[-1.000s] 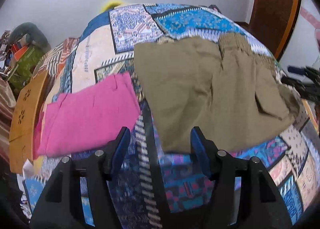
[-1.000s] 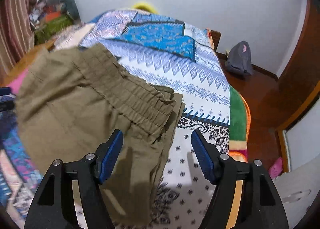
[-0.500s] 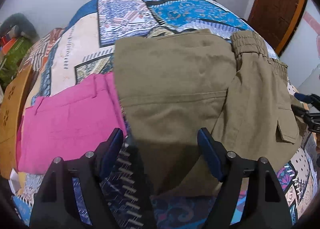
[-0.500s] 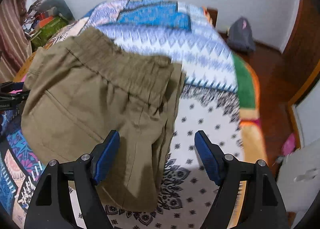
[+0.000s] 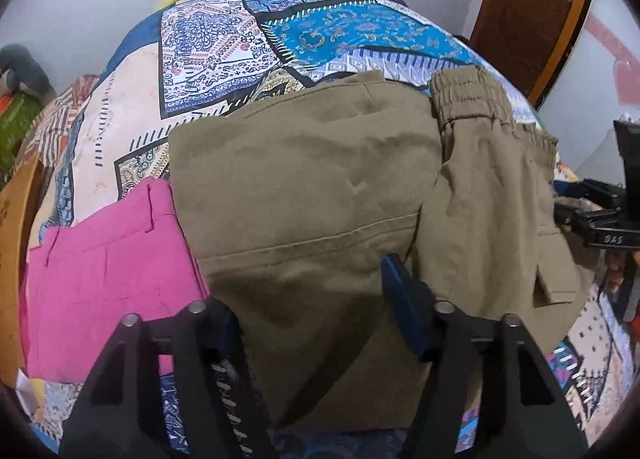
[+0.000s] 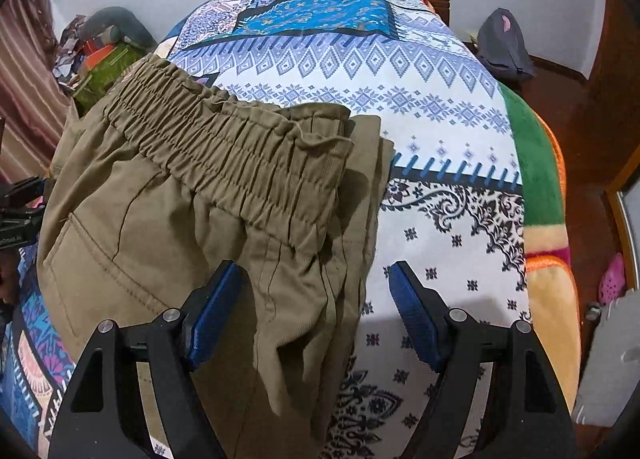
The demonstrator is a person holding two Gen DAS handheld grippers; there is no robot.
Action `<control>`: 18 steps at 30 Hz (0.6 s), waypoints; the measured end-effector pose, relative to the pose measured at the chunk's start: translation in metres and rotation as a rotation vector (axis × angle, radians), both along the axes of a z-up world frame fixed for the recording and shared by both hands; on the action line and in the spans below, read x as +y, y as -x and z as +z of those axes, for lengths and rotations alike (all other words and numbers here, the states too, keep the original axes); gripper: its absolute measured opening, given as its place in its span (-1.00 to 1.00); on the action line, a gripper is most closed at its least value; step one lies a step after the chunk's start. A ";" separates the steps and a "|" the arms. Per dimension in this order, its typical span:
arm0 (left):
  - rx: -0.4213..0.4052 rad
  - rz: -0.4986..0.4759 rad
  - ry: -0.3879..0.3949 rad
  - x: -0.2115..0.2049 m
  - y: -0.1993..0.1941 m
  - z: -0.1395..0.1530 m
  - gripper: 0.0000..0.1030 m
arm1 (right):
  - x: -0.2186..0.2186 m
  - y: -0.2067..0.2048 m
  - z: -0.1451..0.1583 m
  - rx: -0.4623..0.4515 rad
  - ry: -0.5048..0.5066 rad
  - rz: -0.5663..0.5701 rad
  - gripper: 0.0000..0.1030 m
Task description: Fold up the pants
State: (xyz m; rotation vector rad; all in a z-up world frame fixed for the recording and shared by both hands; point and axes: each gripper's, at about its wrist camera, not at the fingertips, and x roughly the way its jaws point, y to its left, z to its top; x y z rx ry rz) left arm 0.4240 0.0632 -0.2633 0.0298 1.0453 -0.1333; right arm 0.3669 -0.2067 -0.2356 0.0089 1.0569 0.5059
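Olive-khaki pants lie folded on the patterned bedspread, legs doubled over the upper part, elastic waistband at the far right end. My left gripper is open, its jaws straddling the near folded edge of the pants; the left finger is partly hidden under the cloth. My right gripper is open over the waistband-end corner of the pants, with loose folds of fabric between the jaws. The right gripper also shows in the left wrist view at the right edge.
A folded pink garment lies left of the pants. The bedspread extends right to the bed edge, with a wooden floor, a grey bag and a pink shoe beyond. Clutter sits at the bed's far left.
Both grippers have moved forward and down onto the pants, which now fill more of each view. Both stay open; the pants have not moved.
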 end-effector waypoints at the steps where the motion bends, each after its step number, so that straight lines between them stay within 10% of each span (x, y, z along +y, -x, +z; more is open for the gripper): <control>1: -0.005 0.005 0.002 -0.001 0.000 0.001 -0.05 | -0.001 0.000 0.000 0.002 -0.015 0.003 0.25; 8: -0.059 -0.005 -0.056 -0.016 0.008 0.011 -0.80 | -0.002 0.008 0.008 -0.017 -0.023 -0.012 -0.39; 18: -0.106 0.005 -0.046 -0.021 0.030 0.039 -0.92 | -0.012 0.030 0.050 -0.085 -0.065 -0.009 -0.75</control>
